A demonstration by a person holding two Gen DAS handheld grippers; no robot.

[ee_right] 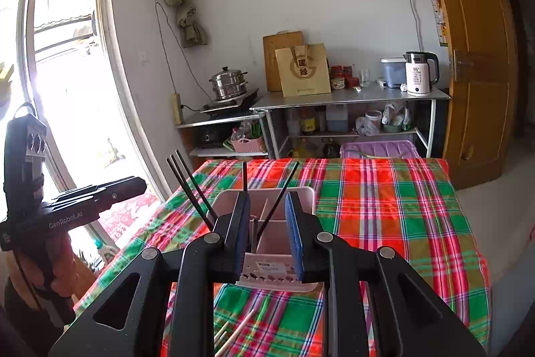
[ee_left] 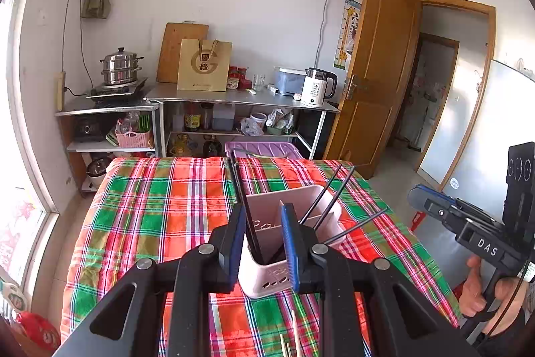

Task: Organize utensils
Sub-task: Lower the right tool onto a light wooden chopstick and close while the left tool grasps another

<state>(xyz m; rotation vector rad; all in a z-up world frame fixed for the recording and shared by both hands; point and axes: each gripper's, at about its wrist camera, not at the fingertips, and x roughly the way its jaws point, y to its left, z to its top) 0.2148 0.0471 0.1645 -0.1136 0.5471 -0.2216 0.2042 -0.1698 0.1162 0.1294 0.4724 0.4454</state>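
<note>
Three black chopsticks [ee_right: 192, 189] beside holder [ee_right: 267, 223] — right view only.

You are in a lived-in home room that doubles as a kitchen. At 12 o'clock, steel shelves [ee_left: 240, 99] against the wall carry a kettle [ee_left: 317, 86], a cutting board [ee_left: 177, 52] and jars. At 11 o'clock a steamer pot [ee_left: 120, 66] sits on a cooktop [ee_left: 117, 91]. A plaid cloth [ee_left: 160, 209] covers the table before you. At 2 o'clock a wooden door [ee_left: 378, 66] stands open.
</note>
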